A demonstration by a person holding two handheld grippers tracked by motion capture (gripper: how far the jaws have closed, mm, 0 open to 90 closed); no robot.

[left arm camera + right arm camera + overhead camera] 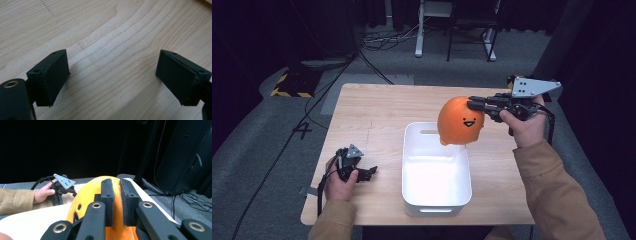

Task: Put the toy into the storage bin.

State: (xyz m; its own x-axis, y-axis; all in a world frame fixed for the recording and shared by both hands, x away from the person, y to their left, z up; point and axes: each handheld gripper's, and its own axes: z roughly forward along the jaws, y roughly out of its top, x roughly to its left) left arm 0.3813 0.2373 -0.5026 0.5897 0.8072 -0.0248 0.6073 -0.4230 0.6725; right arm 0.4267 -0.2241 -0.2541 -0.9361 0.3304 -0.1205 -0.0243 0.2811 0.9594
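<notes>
An orange plush toy (459,121) with a smiling face hangs above the far end of a white bin (410,165) on the wooden table (372,107). My right gripper (472,104) is shut on the toy's top, pinching a fold of it from the right. In the right gripper view the jaws (116,185) stand close together on the orange plush toy (82,200). My left gripper (369,172) rests low over the table's near left part, left of the bin. Its jaws (112,75) stand open over bare wood, with nothing between them.
The bin sits at the table's middle, toward the near edge. Beyond the table lie grey floor, black cables (377,42), a yellow-and-black striped base (292,82) at the far left and white furniture legs (419,30) at the back. Dark cabinets (180,155) stand behind.
</notes>
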